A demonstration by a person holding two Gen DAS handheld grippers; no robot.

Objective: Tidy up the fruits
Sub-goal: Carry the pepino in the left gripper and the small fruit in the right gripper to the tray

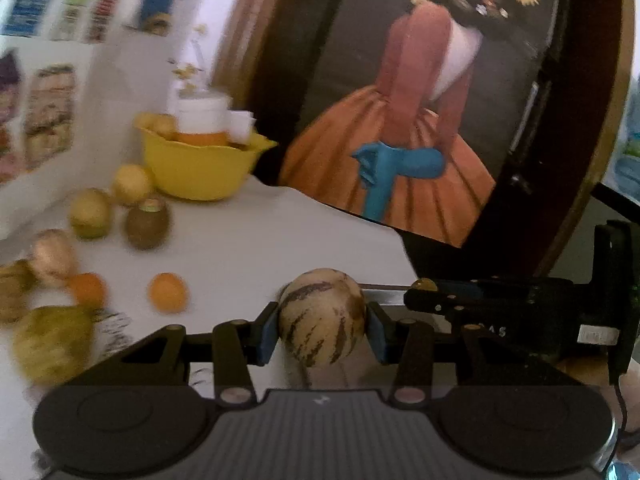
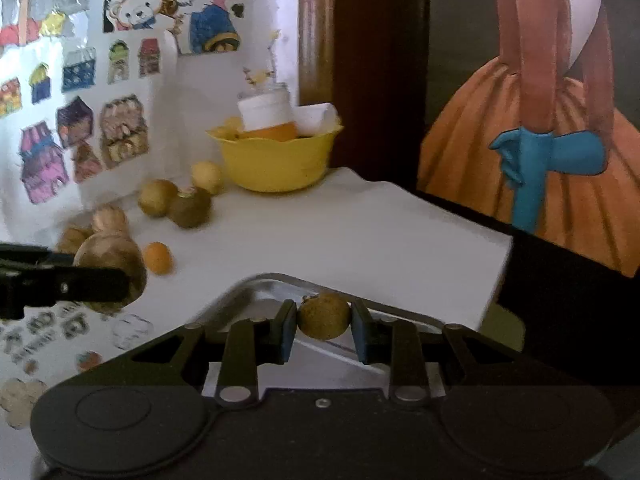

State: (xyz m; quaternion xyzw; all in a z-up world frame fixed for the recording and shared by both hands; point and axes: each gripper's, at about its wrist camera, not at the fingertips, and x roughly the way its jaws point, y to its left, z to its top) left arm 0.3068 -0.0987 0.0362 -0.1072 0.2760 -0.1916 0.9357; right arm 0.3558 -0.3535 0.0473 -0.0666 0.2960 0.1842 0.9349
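My left gripper [image 1: 322, 326] is shut on a pale fruit with brown stripes [image 1: 322, 316], held above the white table. That fruit also shows in the right wrist view [image 2: 108, 264], behind the left gripper's finger. My right gripper [image 2: 324, 326] is shut on a small round brownish-yellow fruit [image 2: 324, 316], held over a metal tray [image 2: 260, 292]. The right gripper shows in the left wrist view as a black bar [image 1: 480, 300] at the right. Loose fruits lie at the left: a kiwi [image 1: 147, 222], lemons [image 1: 132, 184], a small orange [image 1: 168, 292], a pear [image 1: 52, 344].
A yellow bowl [image 1: 200, 172] at the back holds an orange-and-white jar [image 1: 202, 120] and some fruit. A large framed painting [image 1: 420, 100] leans behind the table's right edge. A sticker-covered white wall [image 2: 80, 100] stands at the left. The table edge [image 2: 496, 276] drops off at the right.
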